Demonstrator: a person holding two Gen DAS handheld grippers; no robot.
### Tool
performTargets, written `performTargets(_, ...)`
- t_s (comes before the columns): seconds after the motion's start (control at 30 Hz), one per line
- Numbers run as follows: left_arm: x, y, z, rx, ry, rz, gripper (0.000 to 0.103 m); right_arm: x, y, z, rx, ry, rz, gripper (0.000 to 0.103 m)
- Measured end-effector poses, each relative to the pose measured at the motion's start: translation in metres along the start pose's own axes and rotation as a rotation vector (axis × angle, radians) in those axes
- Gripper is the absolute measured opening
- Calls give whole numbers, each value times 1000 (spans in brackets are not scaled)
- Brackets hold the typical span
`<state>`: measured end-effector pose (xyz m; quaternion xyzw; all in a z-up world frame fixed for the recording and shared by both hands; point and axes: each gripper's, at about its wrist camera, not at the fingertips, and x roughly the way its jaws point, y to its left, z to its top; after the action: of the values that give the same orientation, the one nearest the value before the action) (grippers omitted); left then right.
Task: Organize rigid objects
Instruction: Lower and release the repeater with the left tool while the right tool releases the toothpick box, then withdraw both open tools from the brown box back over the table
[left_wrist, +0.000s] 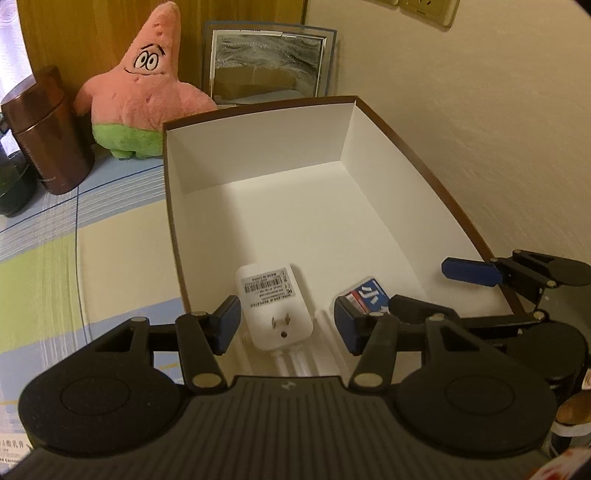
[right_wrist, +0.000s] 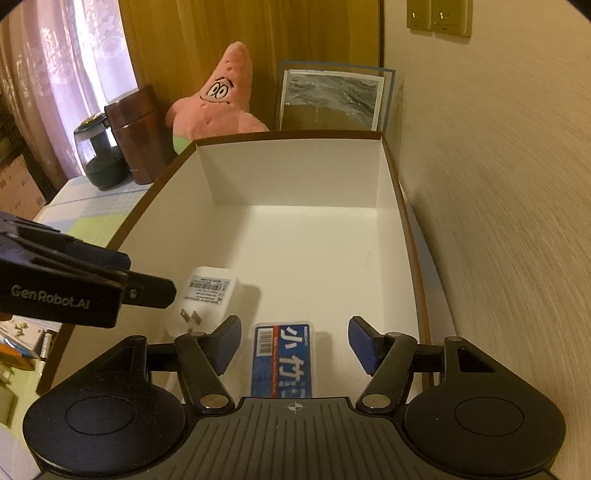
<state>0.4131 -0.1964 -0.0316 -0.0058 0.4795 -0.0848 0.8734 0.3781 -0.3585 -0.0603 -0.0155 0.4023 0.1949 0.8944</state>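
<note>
plug adapter (right_wrist: 207, 295) lies left of card case (right_wrist: 282, 360), both inside box (right_wrist: 295, 177)

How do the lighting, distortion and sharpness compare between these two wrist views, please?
Left wrist view: warm dim light, the box rim bowed by the fisheye, the blue packet slightly soft. Right wrist view: bright window glare upper left, wall streaked, packet print legible.
</note>
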Motion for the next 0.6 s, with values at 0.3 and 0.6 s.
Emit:
performTargets(0.3,-36,5,-20,-1,-41,-19,52,-28,18,-5,26,-35,-4,62)
performTargets(0.6,-86,29,-60,6,-86,-42,52,-66,48,-21,61,-77,-12,62)
